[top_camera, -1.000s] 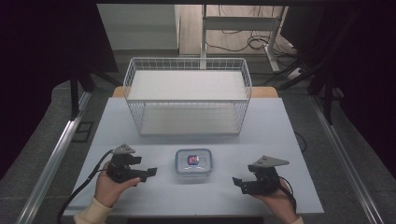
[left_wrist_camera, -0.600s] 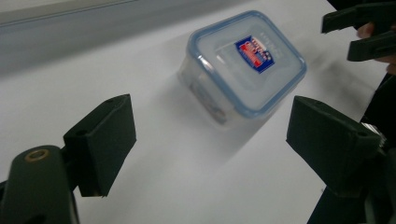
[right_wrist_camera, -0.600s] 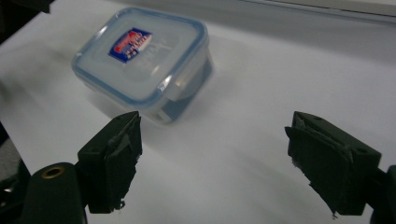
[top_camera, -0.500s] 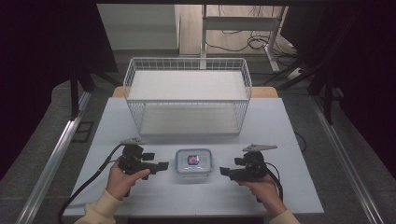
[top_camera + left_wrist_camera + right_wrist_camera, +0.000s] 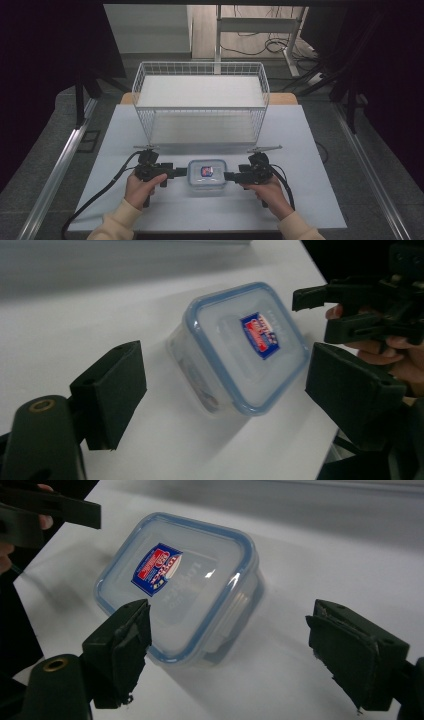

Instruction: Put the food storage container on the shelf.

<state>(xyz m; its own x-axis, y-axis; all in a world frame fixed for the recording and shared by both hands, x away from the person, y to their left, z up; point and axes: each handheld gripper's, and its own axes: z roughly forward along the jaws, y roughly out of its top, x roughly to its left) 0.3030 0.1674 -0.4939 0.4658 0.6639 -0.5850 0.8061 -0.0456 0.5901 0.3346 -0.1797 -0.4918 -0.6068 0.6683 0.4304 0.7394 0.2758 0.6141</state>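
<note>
A clear plastic food container (image 5: 206,174) with a blue-rimmed lid and a red and blue label lies on the white table near its front edge. My left gripper (image 5: 183,172) points at its left side, jaws open, tips just short of the wall. In the left gripper view the container (image 5: 240,347) lies between and beyond the open jaws of my left gripper (image 5: 225,390). My right gripper (image 5: 228,176) faces the right side, also open. In the right gripper view the container (image 5: 182,582) sits ahead of my right gripper (image 5: 230,650), nearer its left jaw.
A white wire basket (image 5: 200,102) stands at the back middle of the table (image 5: 310,165). Black cables trail from both grippers toward the front edge. Dark curtains and metal rails flank the table.
Both grippers have moved inward from the table's sides toward the container, and now flank it closely. The container has not moved.
</note>
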